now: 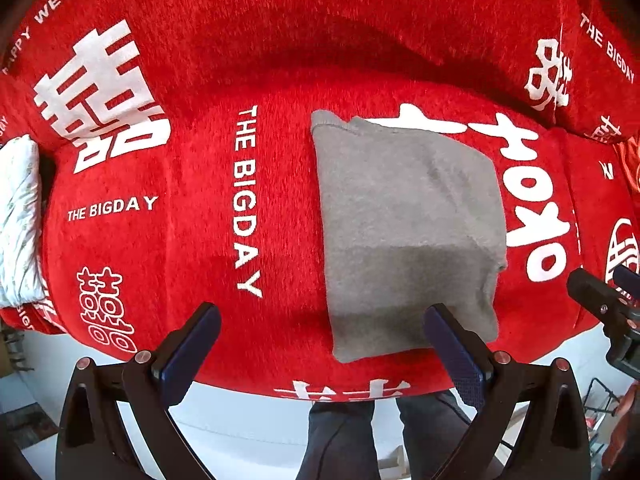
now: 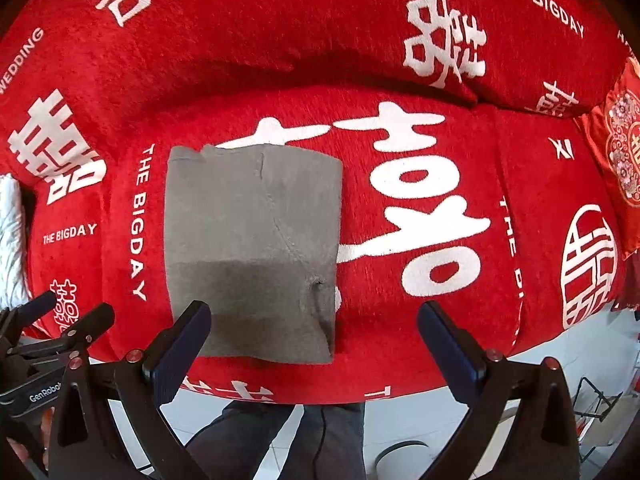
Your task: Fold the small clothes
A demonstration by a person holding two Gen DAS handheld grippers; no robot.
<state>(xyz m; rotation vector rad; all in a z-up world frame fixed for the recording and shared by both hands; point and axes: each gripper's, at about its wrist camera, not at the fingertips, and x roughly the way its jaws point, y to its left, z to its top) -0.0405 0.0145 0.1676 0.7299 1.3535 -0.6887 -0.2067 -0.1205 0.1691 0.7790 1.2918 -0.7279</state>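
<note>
Cloth of plain grey, folded into a rough rectangle, lies flat on a red fleece cover printed with white characters and the words "THE BIGDAY". The cover is stretched over a cushioned seat, with a matching red backrest rising behind it. The grey piece sits toward the front edge of the seat, its near half in shadow, its far left corner showing a ribbed hem.

The left hand-held gripper hangs above the front edge of the seat with its jaws spread wide and nothing between them; its right finger overlaps the near corner of the grey piece in the view, but whether it touches cannot be told. The right hand-held gripper is likewise wide open and empty, its left finger over the near left part of the folded piece, its right finger over bare red fleece.

In the right wrist view the grey cloth shows a curved seam and a small pucker near its right edge. A red embroidered cushion sits at the far right of the seat, and a white patterned cloth lies at the far left. Below the seat edge a person's dark trouser legs stand on a pale floor.
</note>
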